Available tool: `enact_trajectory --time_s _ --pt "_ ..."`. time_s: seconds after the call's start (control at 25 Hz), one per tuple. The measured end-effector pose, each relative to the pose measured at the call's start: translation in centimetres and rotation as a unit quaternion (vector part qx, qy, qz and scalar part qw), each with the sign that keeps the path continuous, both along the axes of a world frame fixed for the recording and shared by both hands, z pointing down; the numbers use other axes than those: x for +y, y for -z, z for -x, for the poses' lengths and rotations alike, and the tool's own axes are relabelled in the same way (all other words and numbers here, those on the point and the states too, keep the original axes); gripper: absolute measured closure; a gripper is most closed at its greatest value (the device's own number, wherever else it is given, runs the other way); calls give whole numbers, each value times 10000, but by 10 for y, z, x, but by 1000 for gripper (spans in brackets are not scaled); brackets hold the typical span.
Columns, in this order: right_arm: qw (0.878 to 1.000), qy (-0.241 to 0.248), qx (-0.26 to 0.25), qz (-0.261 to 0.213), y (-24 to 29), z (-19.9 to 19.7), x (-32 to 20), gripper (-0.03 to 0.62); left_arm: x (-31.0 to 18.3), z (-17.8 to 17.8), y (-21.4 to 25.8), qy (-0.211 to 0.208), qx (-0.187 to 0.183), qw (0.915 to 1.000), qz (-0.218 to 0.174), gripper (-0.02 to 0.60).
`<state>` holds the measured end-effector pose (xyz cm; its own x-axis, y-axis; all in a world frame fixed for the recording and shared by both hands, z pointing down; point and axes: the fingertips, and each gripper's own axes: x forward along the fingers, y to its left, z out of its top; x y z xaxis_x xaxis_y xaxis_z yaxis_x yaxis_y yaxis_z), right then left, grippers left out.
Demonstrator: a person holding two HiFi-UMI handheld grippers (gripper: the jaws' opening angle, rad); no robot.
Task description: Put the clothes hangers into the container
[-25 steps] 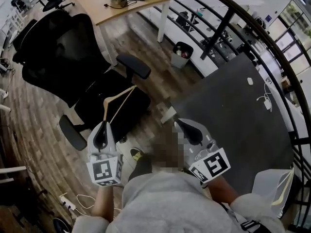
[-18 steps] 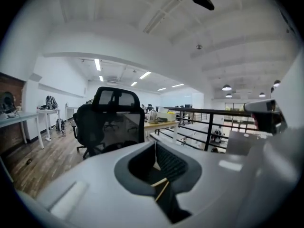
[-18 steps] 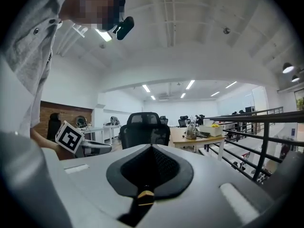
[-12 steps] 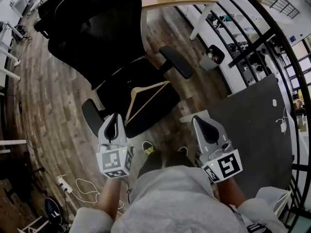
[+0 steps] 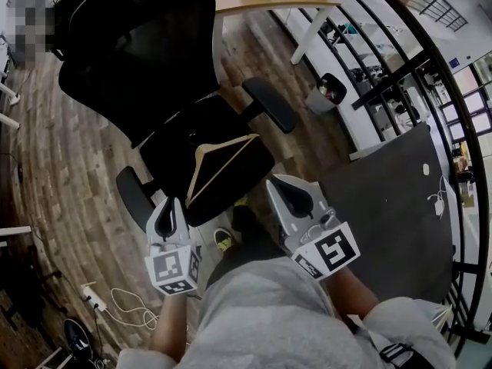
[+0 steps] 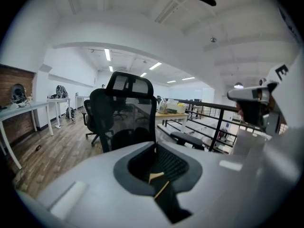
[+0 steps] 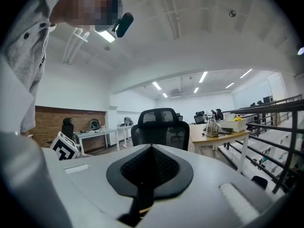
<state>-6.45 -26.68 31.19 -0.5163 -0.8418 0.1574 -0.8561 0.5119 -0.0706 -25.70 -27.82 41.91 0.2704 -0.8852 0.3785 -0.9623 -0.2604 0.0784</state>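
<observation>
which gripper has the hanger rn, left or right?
The left gripper: its jaws are shut on one end of the light wooden clothes hanger, over the black office chair. The right gripper is shut on nothing.

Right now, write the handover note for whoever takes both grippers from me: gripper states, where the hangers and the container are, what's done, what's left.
Left gripper: shut on one end of a wooden hanger, which sticks out over the seat of the black office chair. Whether it touches the seat can't be told.
Right gripper: shut, nothing seen in it, level with the left one.
Container: not in any view. No other hangers in sight.
Done: one hanger in hand.
Left: find the container and put this hanger in it.
</observation>
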Motion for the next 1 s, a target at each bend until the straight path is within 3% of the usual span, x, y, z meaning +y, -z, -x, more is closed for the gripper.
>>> enact_trajectory --time_s 0.24,0.56,0.76,1.0 --pt "9996 214 -44 178 -10 -5 -59 595 -45 -6 -24 248 -162 9993 242 555" --pt "9955 539 -16 784 -75 5 -128 595 -94 -1 -127 120 -581 9905 1240 526" --pt "9900 757 -48 1192 -117 10 -154 595 -103 -9 -195 -16 -746 9781 1943 489" --pt "9835 759 -244 1625 -170 8 -180 595 -104 -24 -301 -367 -1027 9530 2828 449"
